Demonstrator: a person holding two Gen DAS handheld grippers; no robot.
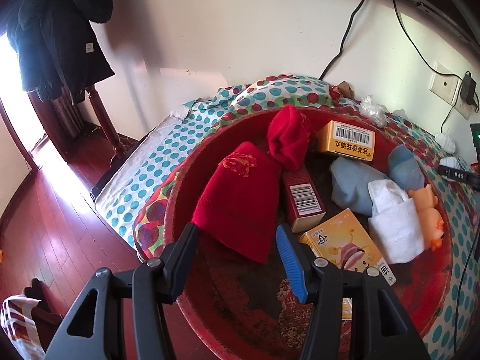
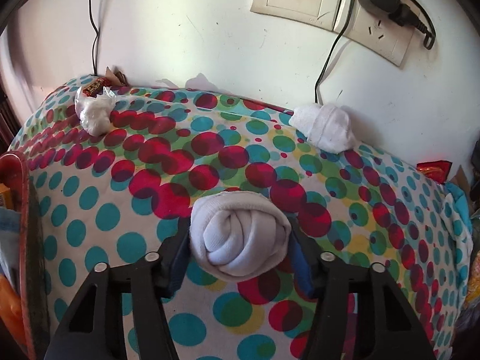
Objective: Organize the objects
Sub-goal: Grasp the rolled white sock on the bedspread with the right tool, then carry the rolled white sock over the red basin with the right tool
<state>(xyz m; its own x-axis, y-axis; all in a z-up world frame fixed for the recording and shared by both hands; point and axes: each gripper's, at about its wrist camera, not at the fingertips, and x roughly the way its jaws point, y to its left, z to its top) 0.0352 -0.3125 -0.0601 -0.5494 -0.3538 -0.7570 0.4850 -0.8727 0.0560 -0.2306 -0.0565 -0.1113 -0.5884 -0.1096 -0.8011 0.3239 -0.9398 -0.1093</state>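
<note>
Holding the rolled white sock [image 2: 241, 241] between both fingers of the right gripper [image 2: 240, 249], we have it pinched across its middle, above the dotted cloth [image 2: 90, 204], with the roll's spiral end facing the camera. Our left gripper [image 1: 237, 240] stands wide and empty over the red basin [image 1: 435, 285], its tips on either side of the near end of a red sock [image 1: 237, 198].

We judge the step to be sorting socks out of the basin onto the cloth. A second white sock roll [image 2: 325, 127] already lies by the wall, so we aim to set ours near it, keeping like with like. To do it well, we lower until the roll sits on the cloth before we loosen the squeeze, since a soft bundle can spring or roll away. The boxes [image 1: 345, 139] stay in the basin for now.
</note>
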